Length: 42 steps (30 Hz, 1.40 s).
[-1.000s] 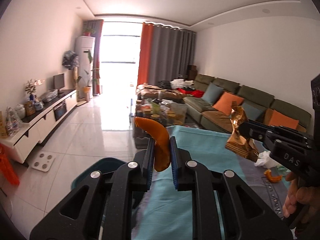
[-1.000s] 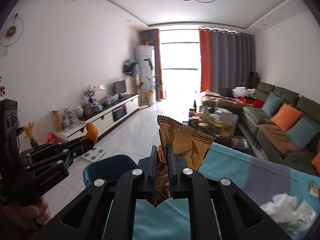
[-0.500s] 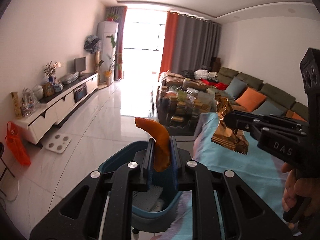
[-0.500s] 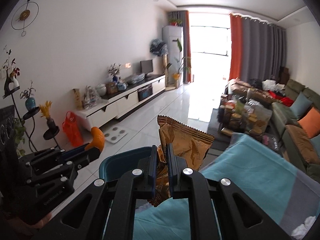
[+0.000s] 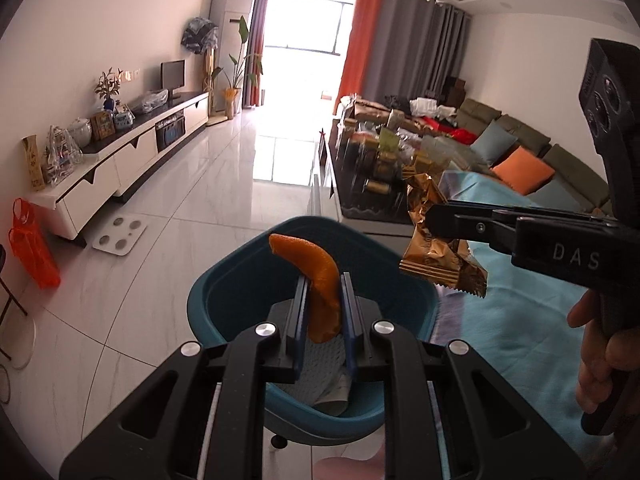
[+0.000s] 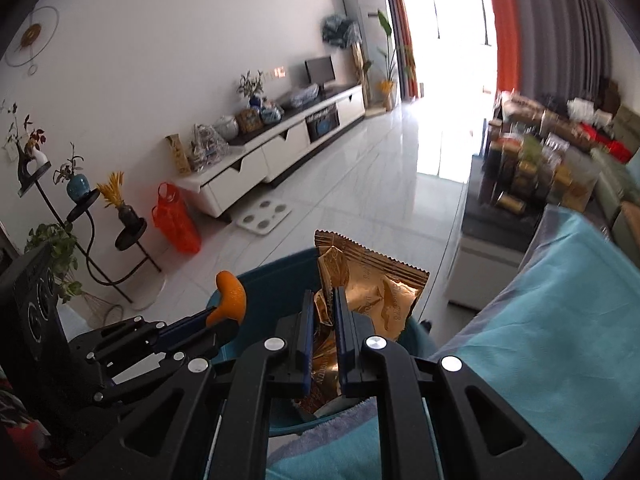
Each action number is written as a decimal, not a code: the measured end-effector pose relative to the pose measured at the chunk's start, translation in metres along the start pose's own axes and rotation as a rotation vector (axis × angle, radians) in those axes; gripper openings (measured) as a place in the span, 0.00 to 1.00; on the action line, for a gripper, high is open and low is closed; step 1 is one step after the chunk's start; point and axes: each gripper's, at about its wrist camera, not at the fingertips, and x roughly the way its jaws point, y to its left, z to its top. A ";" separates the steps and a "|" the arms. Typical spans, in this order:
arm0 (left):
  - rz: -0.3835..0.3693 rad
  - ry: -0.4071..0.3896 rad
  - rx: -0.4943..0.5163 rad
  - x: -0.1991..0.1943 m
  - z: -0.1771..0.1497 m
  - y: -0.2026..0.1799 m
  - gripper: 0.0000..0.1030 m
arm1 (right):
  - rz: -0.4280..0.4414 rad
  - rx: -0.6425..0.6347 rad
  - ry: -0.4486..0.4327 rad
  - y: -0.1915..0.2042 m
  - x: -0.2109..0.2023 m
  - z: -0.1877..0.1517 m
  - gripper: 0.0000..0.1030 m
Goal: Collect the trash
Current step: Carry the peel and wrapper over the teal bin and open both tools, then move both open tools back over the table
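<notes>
My left gripper (image 5: pixel 323 280) is shut on a curved orange peel (image 5: pixel 316 276) and holds it above the open teal trash bin (image 5: pixel 240 280), which has a grey and white scrap inside. My right gripper (image 6: pixel 323 300) is shut on a crumpled gold snack wrapper (image 6: pixel 376 292) over the bin's rim (image 6: pixel 264 276). In the left wrist view the right gripper (image 5: pixel 430 216) holds the wrapper (image 5: pixel 436 252) above the bin's right edge. In the right wrist view the left gripper (image 6: pixel 224 316) shows at the left with the peel (image 6: pixel 231 295).
A table with a teal cloth (image 5: pixel 520 320) lies to the right of the bin. White tiled floor (image 5: pixel 200 208) stretches ahead with a white scale (image 5: pixel 120 236), a TV cabinet (image 5: pixel 132 156) on the left, a cluttered coffee table (image 5: pixel 384 168) and a sofa (image 5: pixel 520 148) on the right.
Both grippers have swung left and tilted down from over the teal table to over the trash bin, still holding the peel and the wrapper.
</notes>
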 end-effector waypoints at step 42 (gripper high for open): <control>0.067 -0.128 0.025 -0.027 0.014 -0.005 0.77 | -0.099 0.034 -0.120 -0.022 -0.051 0.009 0.80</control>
